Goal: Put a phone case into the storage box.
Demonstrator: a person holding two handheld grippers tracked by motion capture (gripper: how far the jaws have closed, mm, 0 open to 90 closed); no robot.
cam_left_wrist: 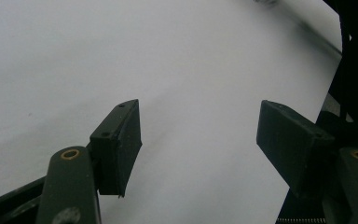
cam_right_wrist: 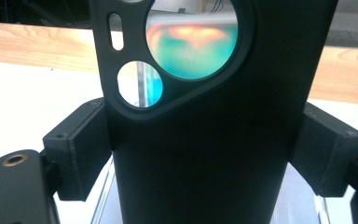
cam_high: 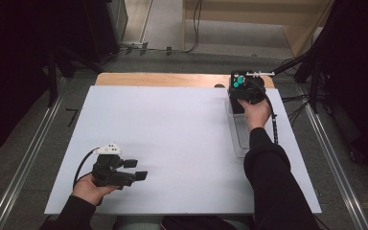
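Left claw (cam_high: 133, 170) rests low on the near-left worktop (cam_high: 163, 139), jaws apart with nothing between them; the left gripper view looks across bare white surface between the two pads (cam_left_wrist: 121, 144). Judged parked: it lies well apart from the work, pointing across the sheet, likely waiting until a second grip is needed.

Right arm reaches along the right side of the worktop. Below the forearm lies a clear tray (cam_high: 242, 136), long axis running away from the person, near the right edge. Its near part looks bare; contents otherwise hard to tell.

Right claw (cam_high: 243, 93) is clamped on a black phone case (cam_right_wrist: 200, 140), held at the tray's far end. In the right gripper view the pads (cam_right_wrist: 81, 149) press on the case's two long edges, partway up its length, camera cut-out end away from the hand. The edge grip keeps the flat back free and the thin shell from folding, I judge. Through the cut-outs show a teal sheen and the worktop's wooden far rim (cam_right_wrist: 37, 46).

In the high view the case (cam_high: 238, 81) stands roughly upright, teal cut-outs topmost. Whether its lower end touches the tray cannot be told.

Judgement: case is either being lifted from the tray or lowered into it.
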